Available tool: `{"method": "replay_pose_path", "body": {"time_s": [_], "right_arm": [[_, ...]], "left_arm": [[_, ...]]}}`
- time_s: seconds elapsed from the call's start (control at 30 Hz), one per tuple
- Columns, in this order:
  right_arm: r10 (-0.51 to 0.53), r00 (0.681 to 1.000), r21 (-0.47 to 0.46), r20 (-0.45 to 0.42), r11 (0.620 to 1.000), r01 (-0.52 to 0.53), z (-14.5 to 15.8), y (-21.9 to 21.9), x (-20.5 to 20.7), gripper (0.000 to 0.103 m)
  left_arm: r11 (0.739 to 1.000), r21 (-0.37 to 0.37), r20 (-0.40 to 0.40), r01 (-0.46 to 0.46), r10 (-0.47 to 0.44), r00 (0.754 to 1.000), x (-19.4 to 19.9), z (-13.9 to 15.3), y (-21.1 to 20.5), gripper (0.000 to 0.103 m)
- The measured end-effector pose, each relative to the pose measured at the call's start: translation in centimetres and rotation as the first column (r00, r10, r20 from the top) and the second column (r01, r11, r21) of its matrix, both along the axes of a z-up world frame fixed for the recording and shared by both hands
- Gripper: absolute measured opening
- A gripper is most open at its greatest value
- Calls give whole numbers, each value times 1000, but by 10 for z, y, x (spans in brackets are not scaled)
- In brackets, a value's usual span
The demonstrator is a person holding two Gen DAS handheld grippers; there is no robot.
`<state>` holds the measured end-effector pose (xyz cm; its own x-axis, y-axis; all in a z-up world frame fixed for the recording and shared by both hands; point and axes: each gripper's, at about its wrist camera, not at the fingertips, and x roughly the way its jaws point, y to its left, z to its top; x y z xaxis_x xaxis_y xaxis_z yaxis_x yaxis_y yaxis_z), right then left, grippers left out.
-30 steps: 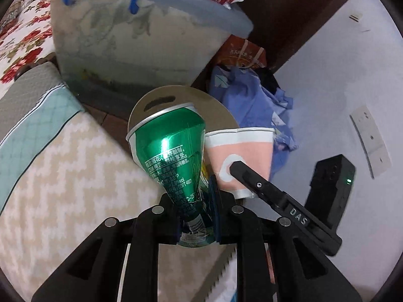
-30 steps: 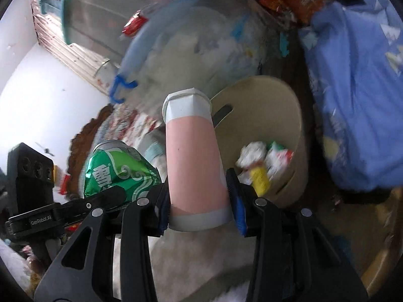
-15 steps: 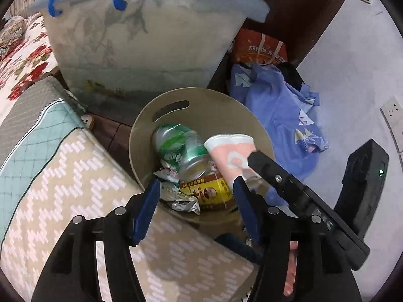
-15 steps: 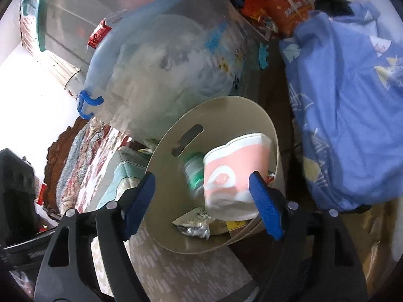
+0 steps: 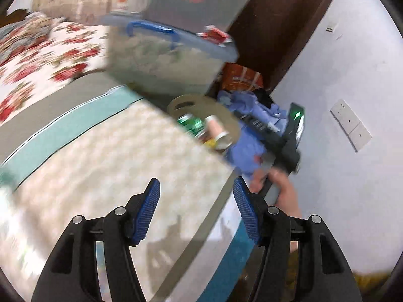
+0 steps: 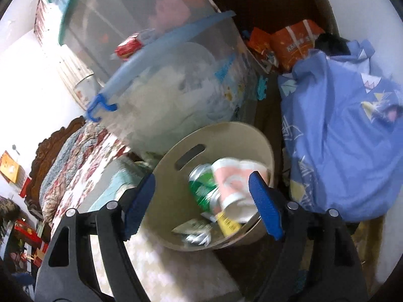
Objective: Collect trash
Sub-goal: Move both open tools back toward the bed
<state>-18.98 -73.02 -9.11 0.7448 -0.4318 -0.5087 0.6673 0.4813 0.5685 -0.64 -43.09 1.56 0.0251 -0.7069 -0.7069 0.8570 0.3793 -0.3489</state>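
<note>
- Leftmost, floral quilt (image 5: 47, 50) on bed, then pale zigzag cover (image 5: 113, 166) below it.
- L gripper (image 5: 196, 210) over zigzag cover: jaws wide apart, nothing between pads. View blurred.
- Clear storage tub (image 6: 181, 85) w/ blue lid and clip sits behind beige bin (image 6: 173, 216); red wrapper (image 6: 128, 46) on lid.
- R gripper (image 6: 201, 201) hangs just above bin, jaws spread wide, empty.
- Inside bin: green can (image 6: 201, 188) lying on side, pink-and-white paper cup (image 6: 234, 183) resting against it, both atop wrappers incl. yellow one (image 6: 228, 225).
- Right of bin: blue cloth heap (image 6: 340, 151), orange snack bag (image 6: 292, 47) behind it.
- L-wrist view: hand (image 5: 279, 188) gripping R tool's handle, white wall w/ socket plate (image 5: 350, 124) far right.
</note>
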Motion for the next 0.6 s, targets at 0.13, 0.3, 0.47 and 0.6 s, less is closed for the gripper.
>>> {"method": "replay_pose_path", "body": {"time_s": [0.13,0.3,0.47,0.6], "right_arm": [[167,982,43,90,984,-171,10,58,20,76],[476,875,41,90,876,-481,22,162,91,76],[654,756,65,21,754,-654,24,243,151,76],[728,685,69,-40,686,-725,43,282,184,76]], "left_arm": [[985,15,-7,-174,174,985,30,-9,105,58],[892,48,-146,-449,451,880,76,-40,222,56],[846,22,-238,-532,522,819,84,-52,281,56],[838,-3,-246,-546,528,813,85,-51,306,57]]}}
